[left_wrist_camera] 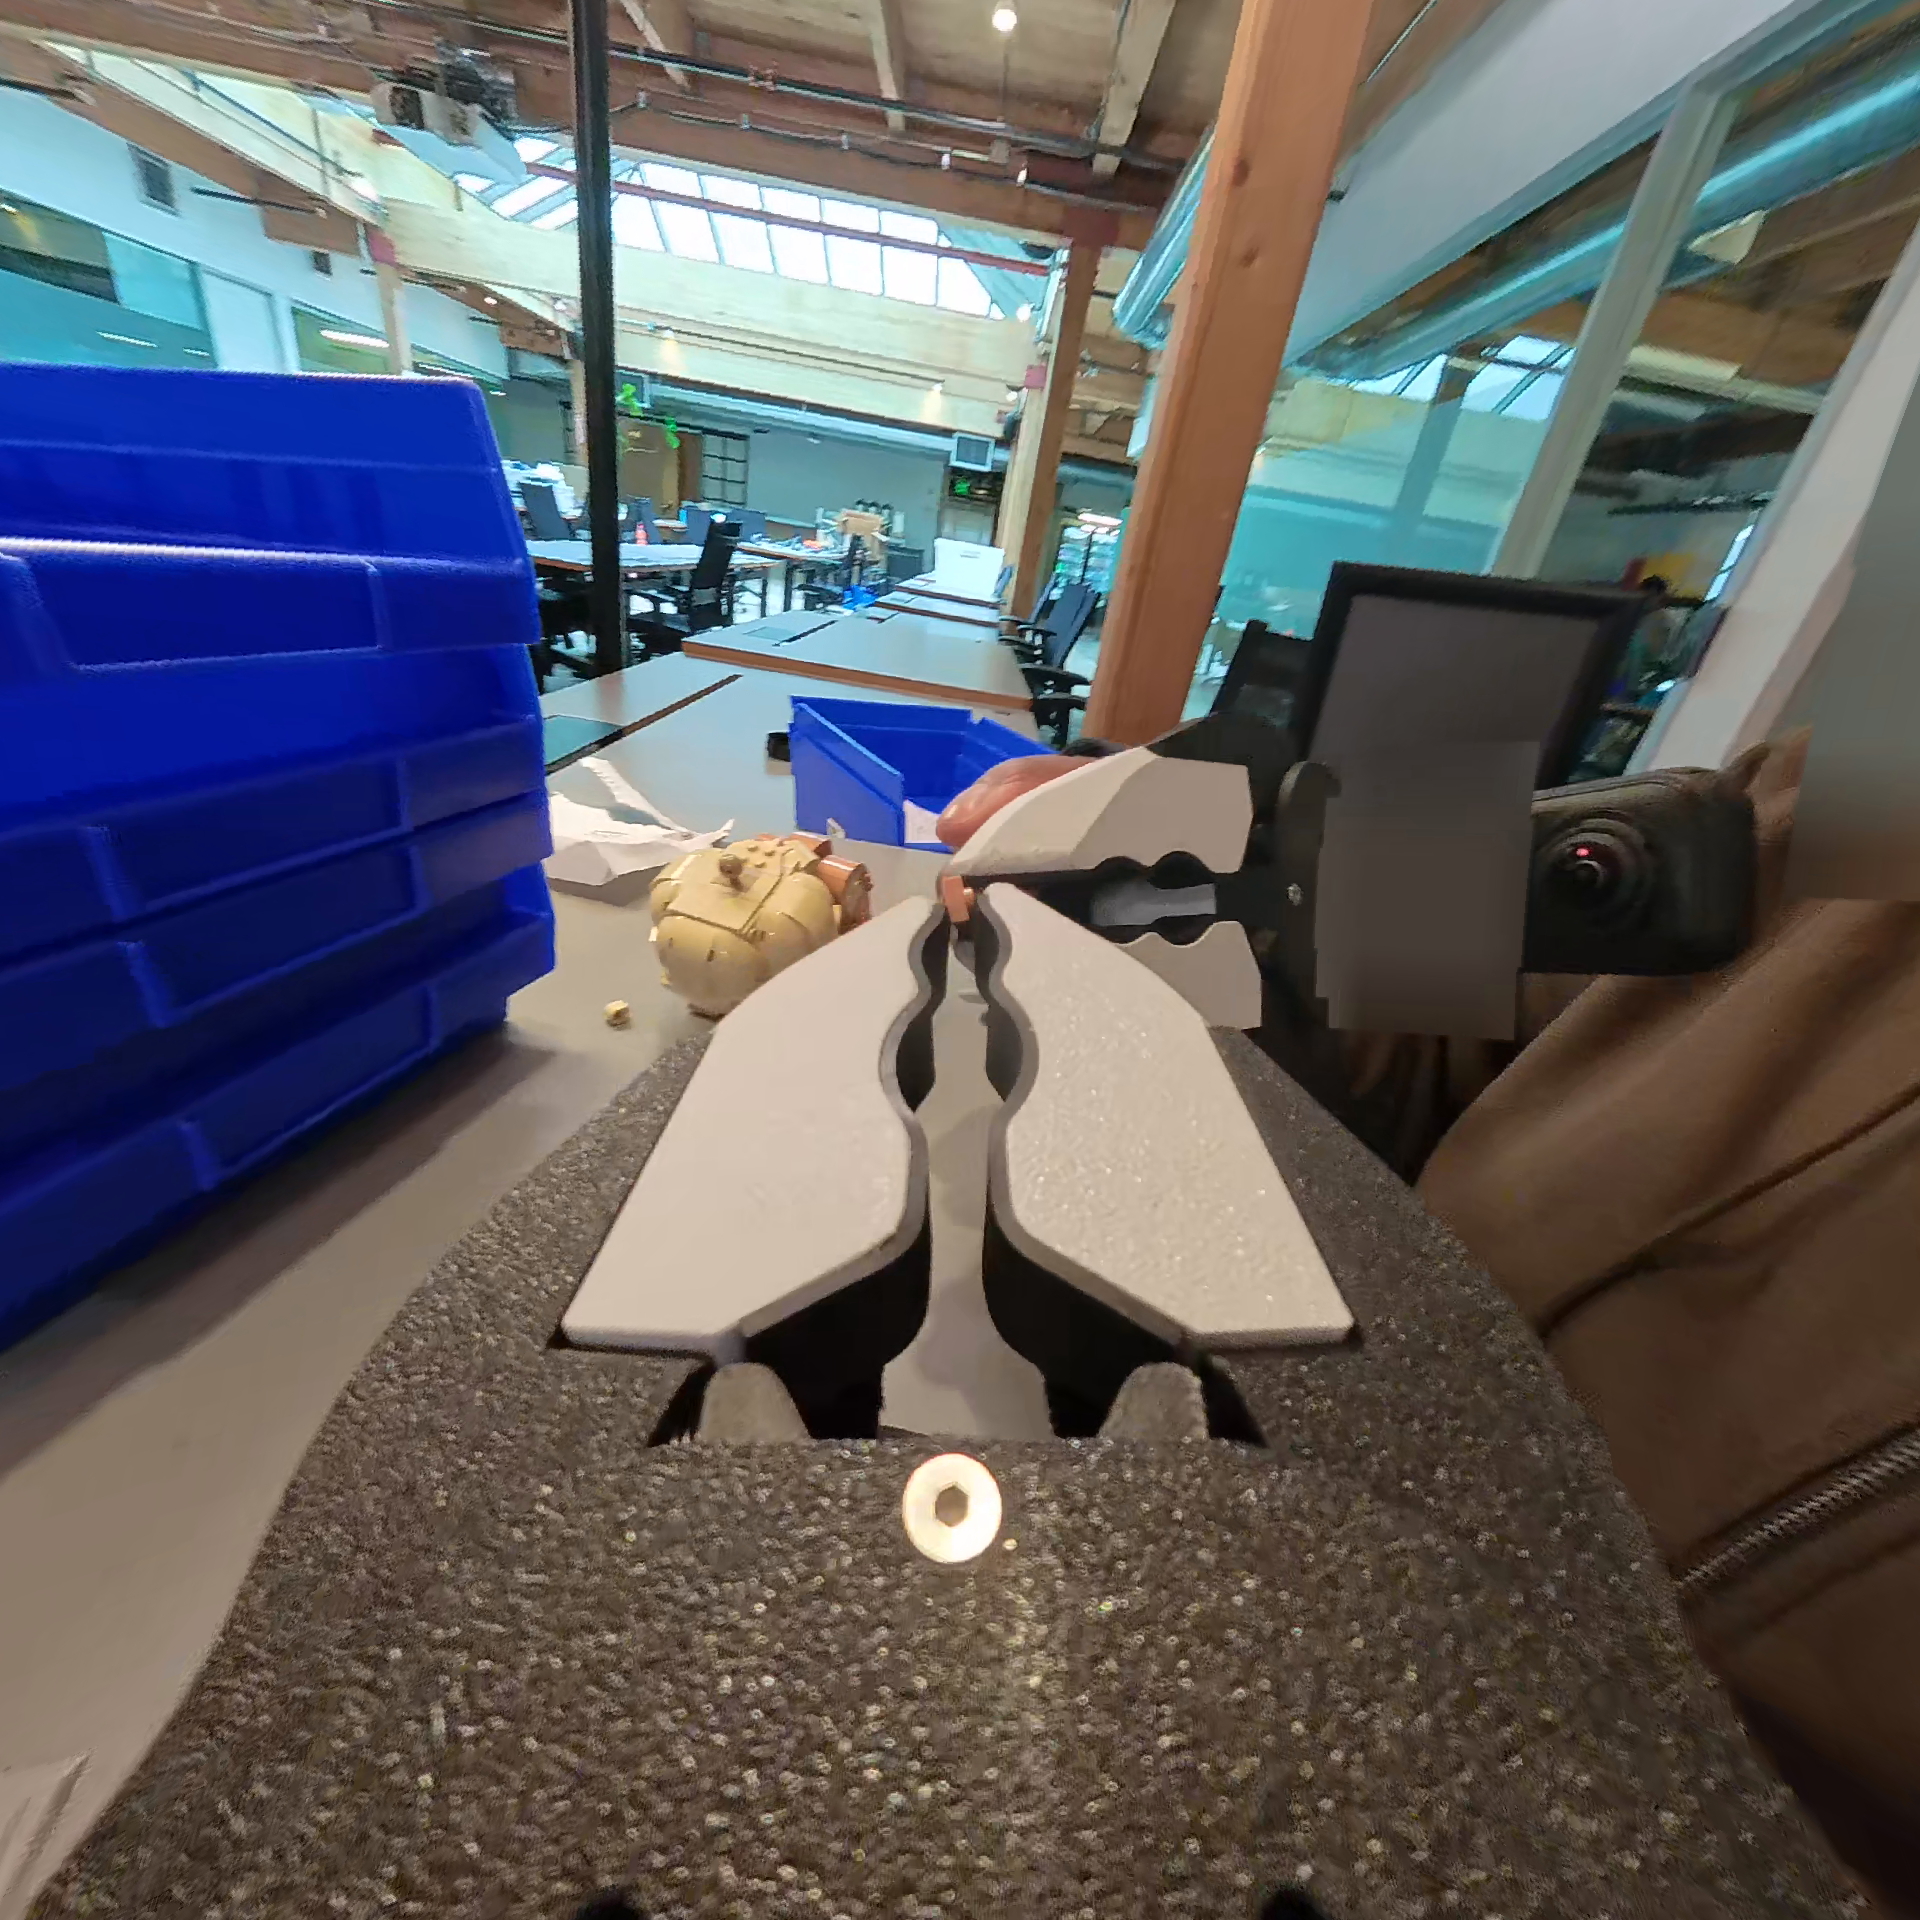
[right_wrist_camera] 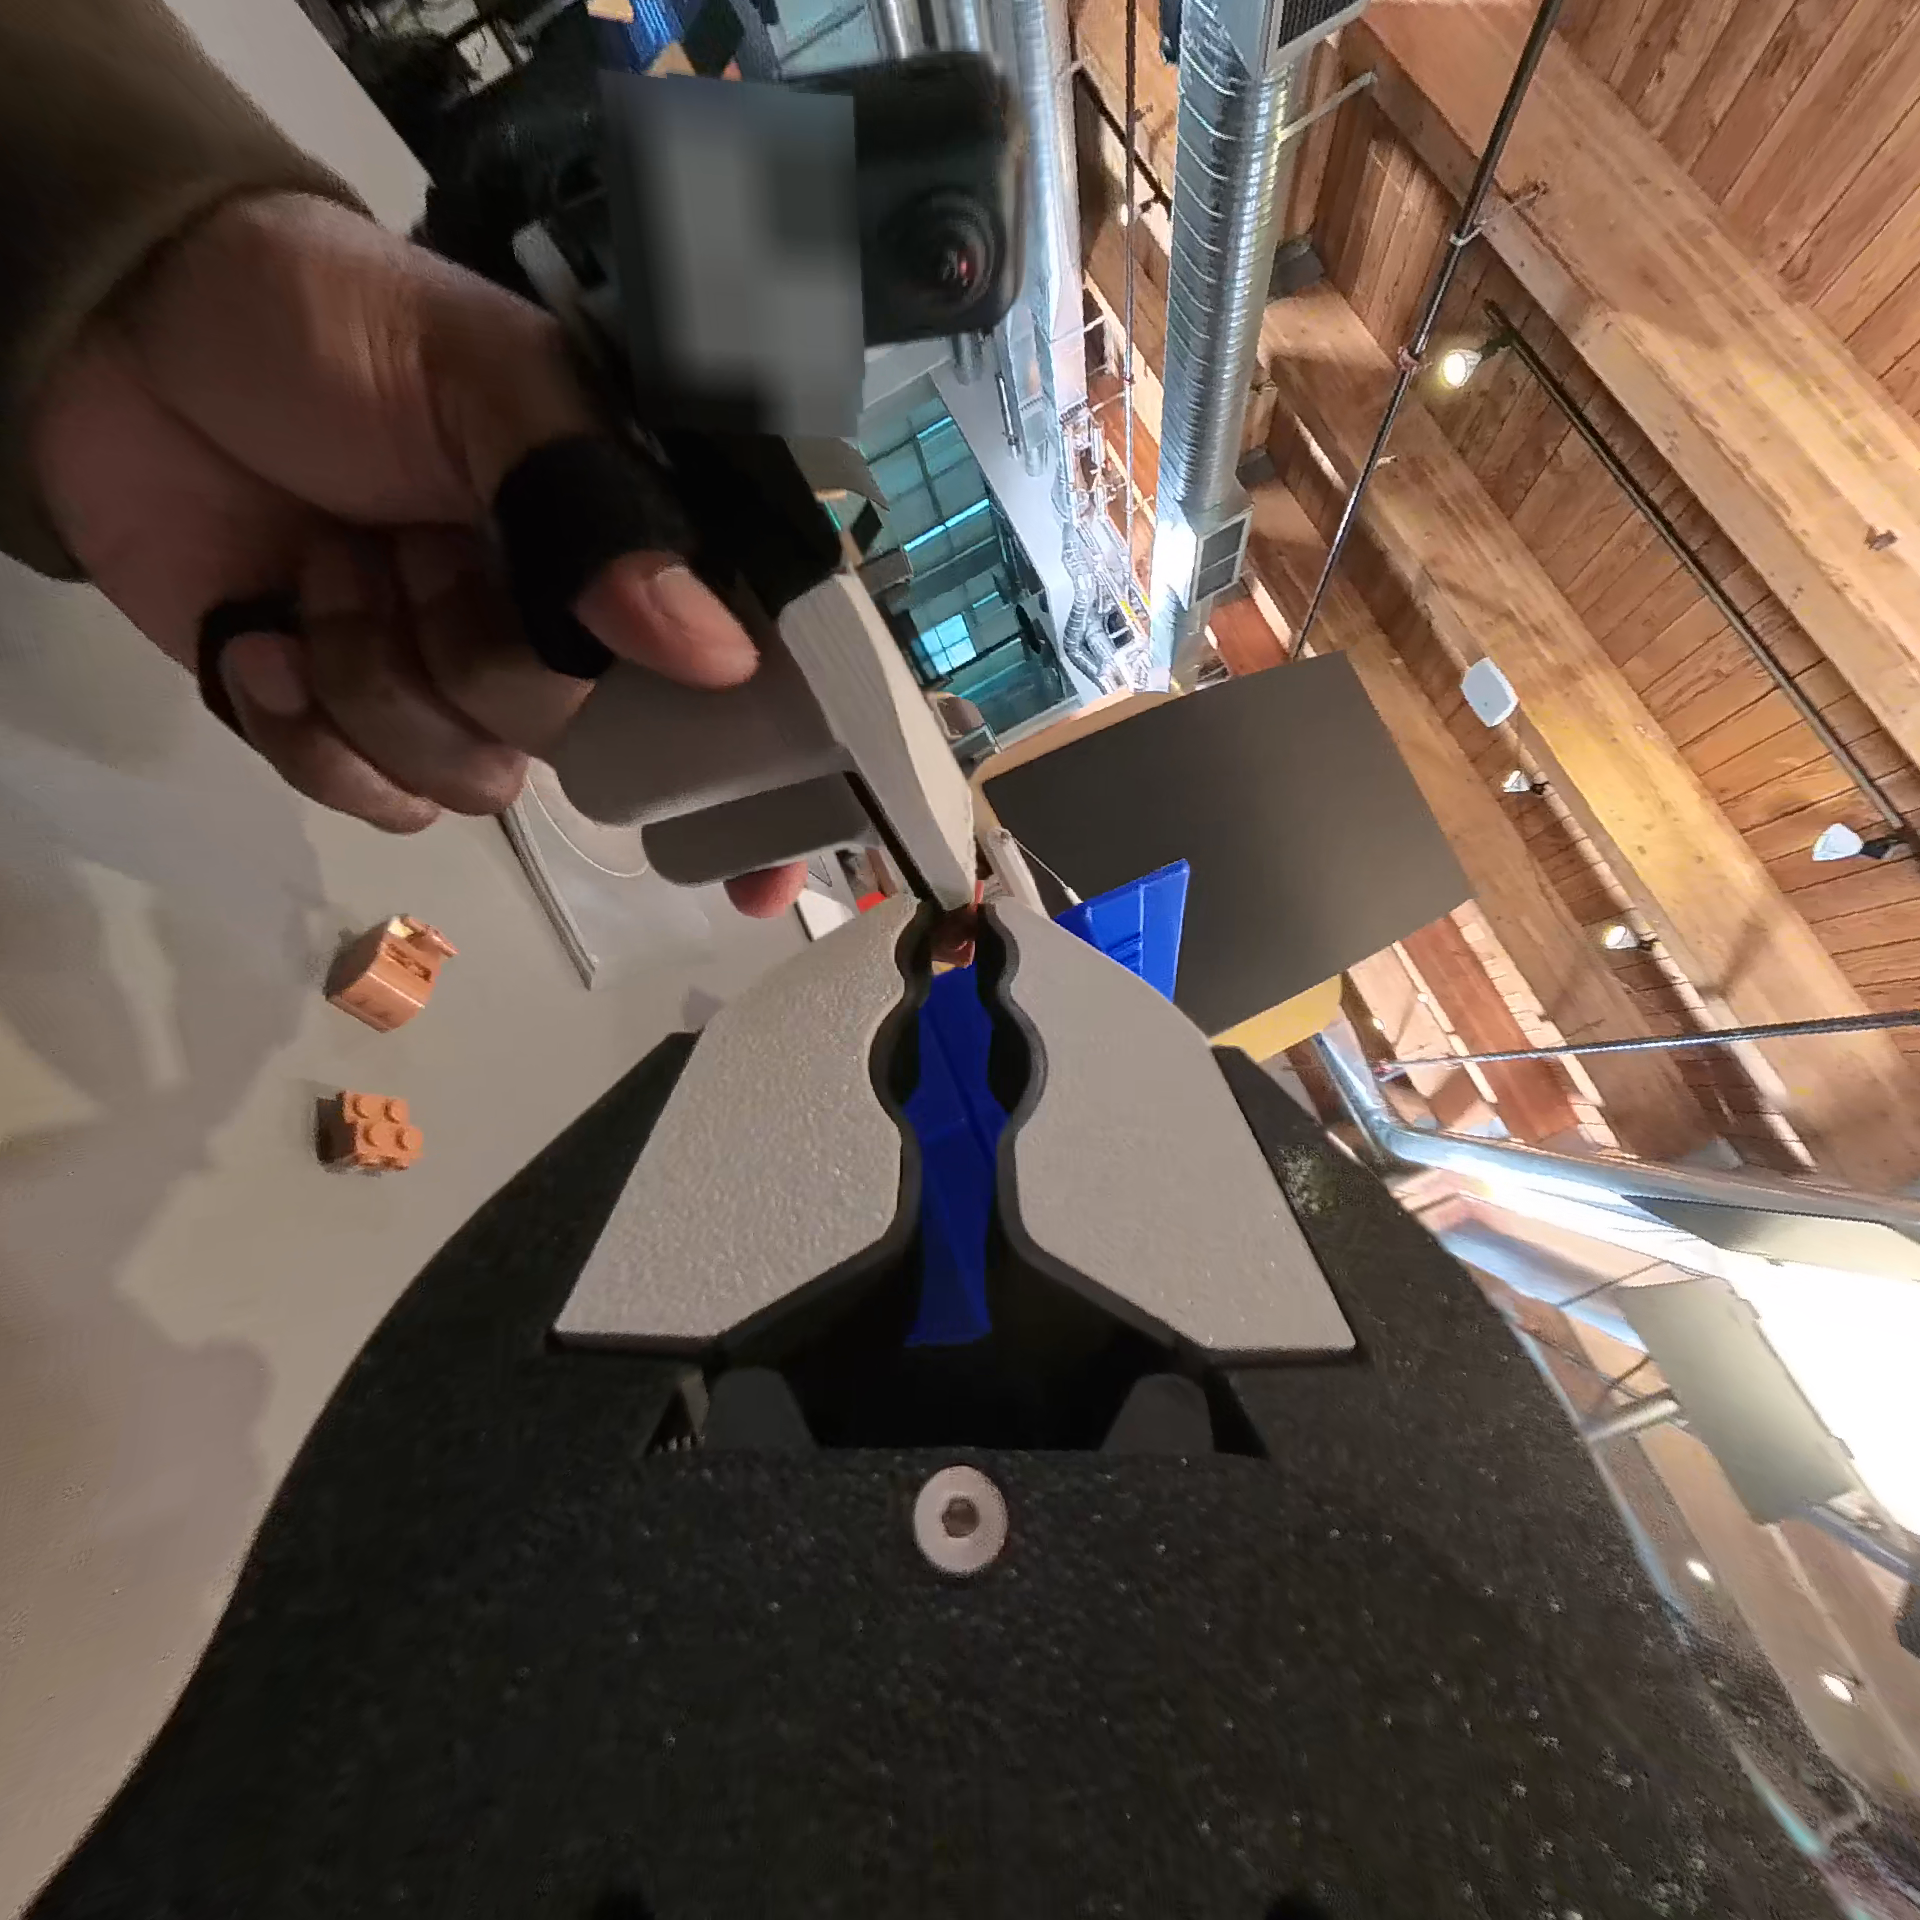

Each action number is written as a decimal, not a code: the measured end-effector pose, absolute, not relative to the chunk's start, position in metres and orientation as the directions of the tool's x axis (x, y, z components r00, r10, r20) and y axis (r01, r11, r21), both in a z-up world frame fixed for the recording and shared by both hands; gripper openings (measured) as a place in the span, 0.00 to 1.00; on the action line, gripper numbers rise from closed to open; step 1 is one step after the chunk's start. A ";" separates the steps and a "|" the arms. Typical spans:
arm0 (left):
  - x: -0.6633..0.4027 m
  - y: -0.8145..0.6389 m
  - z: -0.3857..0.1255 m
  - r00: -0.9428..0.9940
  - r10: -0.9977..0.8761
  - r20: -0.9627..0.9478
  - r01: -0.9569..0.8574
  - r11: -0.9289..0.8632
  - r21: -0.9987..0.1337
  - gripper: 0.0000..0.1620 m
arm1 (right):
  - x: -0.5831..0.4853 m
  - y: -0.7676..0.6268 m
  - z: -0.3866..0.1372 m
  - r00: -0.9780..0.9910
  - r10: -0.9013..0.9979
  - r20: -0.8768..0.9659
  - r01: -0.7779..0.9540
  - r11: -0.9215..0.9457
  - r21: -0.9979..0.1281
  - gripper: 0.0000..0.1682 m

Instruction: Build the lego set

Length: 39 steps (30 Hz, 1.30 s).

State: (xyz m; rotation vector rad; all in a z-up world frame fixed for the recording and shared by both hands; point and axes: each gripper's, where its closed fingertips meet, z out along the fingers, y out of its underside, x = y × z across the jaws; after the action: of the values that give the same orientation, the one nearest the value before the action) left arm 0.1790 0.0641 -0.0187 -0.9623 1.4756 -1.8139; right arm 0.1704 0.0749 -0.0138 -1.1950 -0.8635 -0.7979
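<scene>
Small reddish-brown lego piece [left_wrist_camera: 956, 902] sits at frame centre, pinched at the tips of both tools. Left hand-held gripper [left_wrist_camera: 958, 920] nearly closed, fingertips clamping the piece from below; right hand-held gripper [left_wrist_camera: 971, 878] enters from the right of the frame, its tips clenched on the same piece from above. Judgement: a hand-over or press-fit, tools meeting roughly at right angles. Piece too small to read its long axis.

Tan rounded lego model [left_wrist_camera: 743, 920] rests on the grey desk [left_wrist_camera: 312, 1299], left of and beyond the tips. In the right wrist view two loose brown bricks [right_wrist_camera: 371, 1132] lie at the left. Stacked blue plastic bins [left_wrist_camera: 260, 810] fill the left edge.
</scene>
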 end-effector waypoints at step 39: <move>0.161 0.046 -0.019 -0.641 -0.759 -0.115 0.100 0.065 -0.993 0.02 | 0.153 0.056 -0.014 0.709 0.398 0.582 0.475 0.342 -0.811 0.05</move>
State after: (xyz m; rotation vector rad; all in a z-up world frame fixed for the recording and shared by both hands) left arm 0.1609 0.0456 -0.0188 -0.6636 1.6835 -1.6520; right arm 0.1527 0.0565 -0.0142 -1.2644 -0.8398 -0.0583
